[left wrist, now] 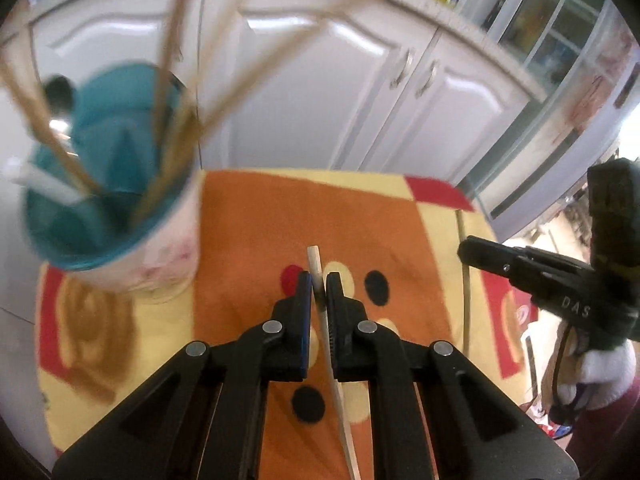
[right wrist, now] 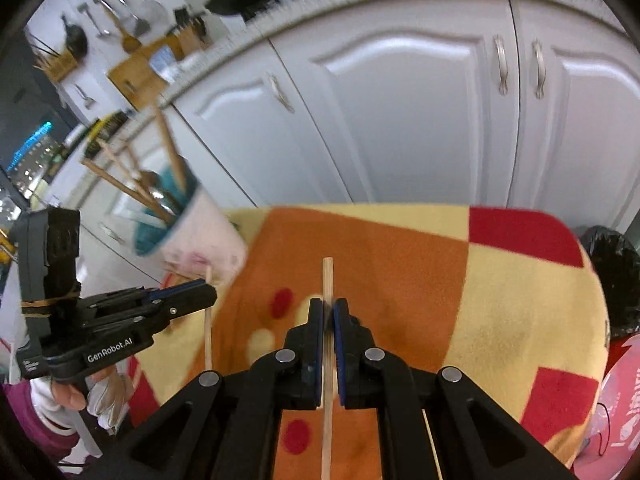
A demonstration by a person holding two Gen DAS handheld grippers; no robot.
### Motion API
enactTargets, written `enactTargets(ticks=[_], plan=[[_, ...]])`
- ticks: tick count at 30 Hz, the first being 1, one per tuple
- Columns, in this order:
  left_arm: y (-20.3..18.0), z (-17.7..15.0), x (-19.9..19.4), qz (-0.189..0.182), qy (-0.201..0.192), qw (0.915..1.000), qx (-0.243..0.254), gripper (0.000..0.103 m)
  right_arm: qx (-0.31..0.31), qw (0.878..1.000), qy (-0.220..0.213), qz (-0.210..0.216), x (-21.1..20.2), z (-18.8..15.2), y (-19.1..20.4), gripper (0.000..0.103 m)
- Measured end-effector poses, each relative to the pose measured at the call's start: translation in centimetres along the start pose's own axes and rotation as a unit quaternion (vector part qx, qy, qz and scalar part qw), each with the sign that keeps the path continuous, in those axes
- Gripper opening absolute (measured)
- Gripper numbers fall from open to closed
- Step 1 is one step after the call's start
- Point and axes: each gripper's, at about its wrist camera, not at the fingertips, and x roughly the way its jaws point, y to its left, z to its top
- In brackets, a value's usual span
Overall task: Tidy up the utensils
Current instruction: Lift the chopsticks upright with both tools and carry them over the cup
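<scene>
White cabinet doors (right wrist: 400, 112) with arched panels and curved metal handles (right wrist: 500, 64) fill the view from 10 to 2 o'clock; a pale countertop edge (right wrist: 360, 0) runs above them at 12; kitchen tools (right wrist: 116, 12) hang on the wall at 10 o'clock; a glass-fronted cabinet (left wrist: 560, 36) stands at 2 o'clock in the left view; a table under an orange, yellow and red blanket (right wrist: 520, 288) spreads below.

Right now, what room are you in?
Most likely a home kitchen: white cabinets, utensils hanging on the wall, and a cup full of chopsticks on a blanket-covered table.
</scene>
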Motion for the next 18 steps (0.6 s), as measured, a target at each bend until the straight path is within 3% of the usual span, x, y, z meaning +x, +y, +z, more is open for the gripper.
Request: enactTargets(ticks=[10, 18], plan=[[1.7, -1.4, -10.4, -0.010, -0.069, 0.9974, 0.014, 0.005, -0.054, 0.997, -0.045, 0.007, -4.5, -0.5, 6.3, 0.005], [4.1, -1.2, -17.4, 0.000, -0.124, 0.9923, 0.004, 0.004, -0.087, 0.993, -0.082, 0.025, -6.9, 1.0, 10.4, 0.005]])
